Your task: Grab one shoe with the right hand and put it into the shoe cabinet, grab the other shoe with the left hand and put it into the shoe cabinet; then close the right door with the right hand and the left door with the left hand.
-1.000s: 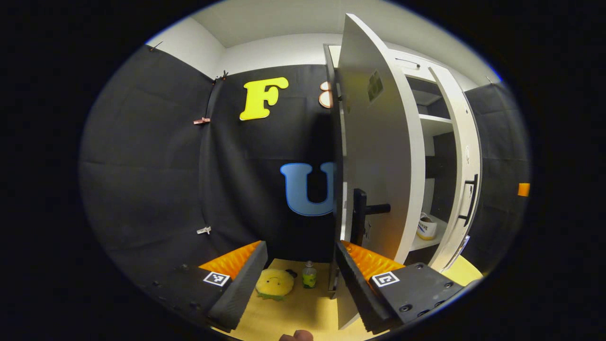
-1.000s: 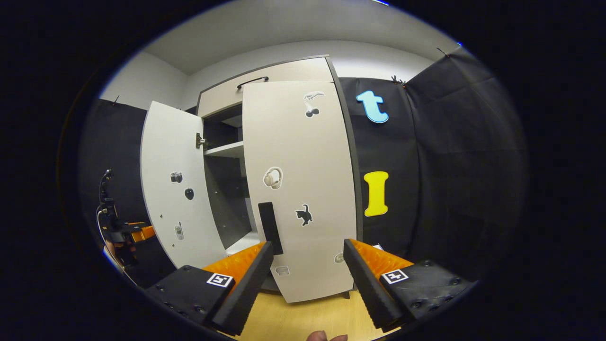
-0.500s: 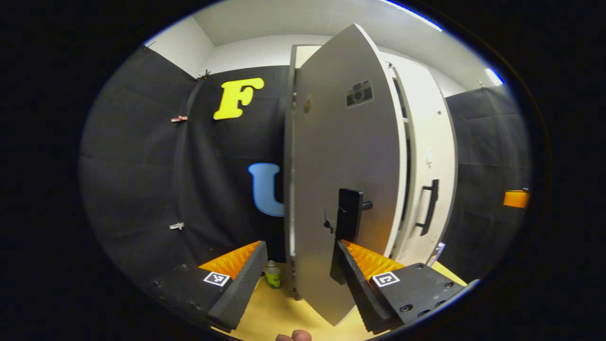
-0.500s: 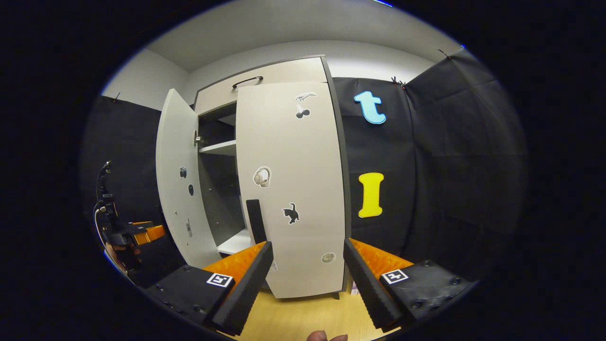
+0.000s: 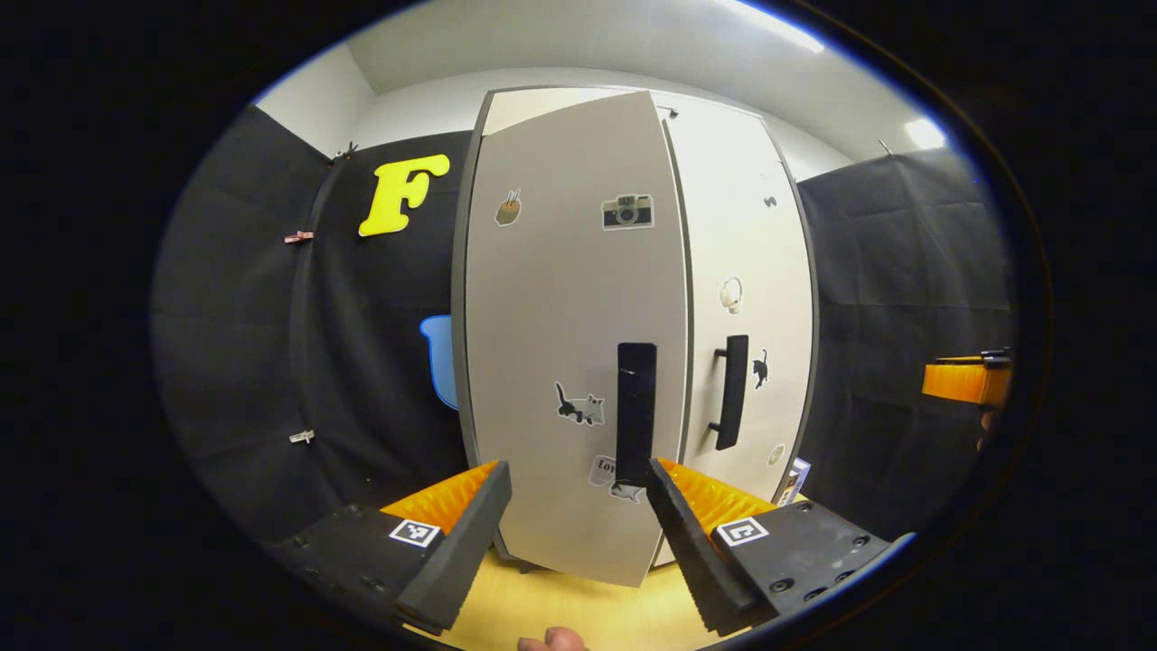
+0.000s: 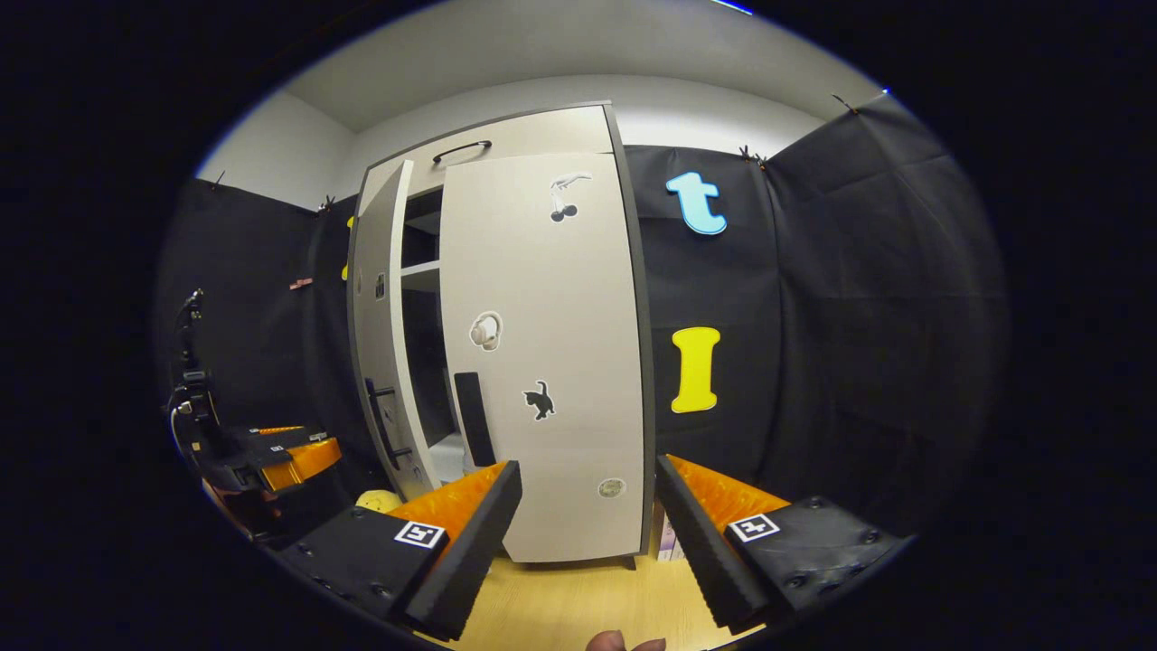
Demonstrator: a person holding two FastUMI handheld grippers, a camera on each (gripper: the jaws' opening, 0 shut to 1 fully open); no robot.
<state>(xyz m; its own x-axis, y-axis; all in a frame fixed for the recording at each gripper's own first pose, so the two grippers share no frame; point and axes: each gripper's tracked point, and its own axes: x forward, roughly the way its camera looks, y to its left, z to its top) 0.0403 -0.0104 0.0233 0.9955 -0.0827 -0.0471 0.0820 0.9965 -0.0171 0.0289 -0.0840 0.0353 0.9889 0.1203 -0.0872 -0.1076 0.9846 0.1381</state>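
Left door (image 5: 569,344) | we saw it nearly shut on the shoe cabinet (image 6: 533,136), a narrow gap left beside the closed right door (image 6: 551,362) | left gripper (image 5: 578,533) directly facing it, nearer, jaws wide, empty | right gripper (image 6: 587,542) wide, empty

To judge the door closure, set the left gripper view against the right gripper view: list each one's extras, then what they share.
Left gripper view: camera sticker on the front of the pale left door, seemingly near flush. Right gripper view: a dark gap beside that door, a white shelf, yellow plush toy. Both: pale right door with black cat sticker.
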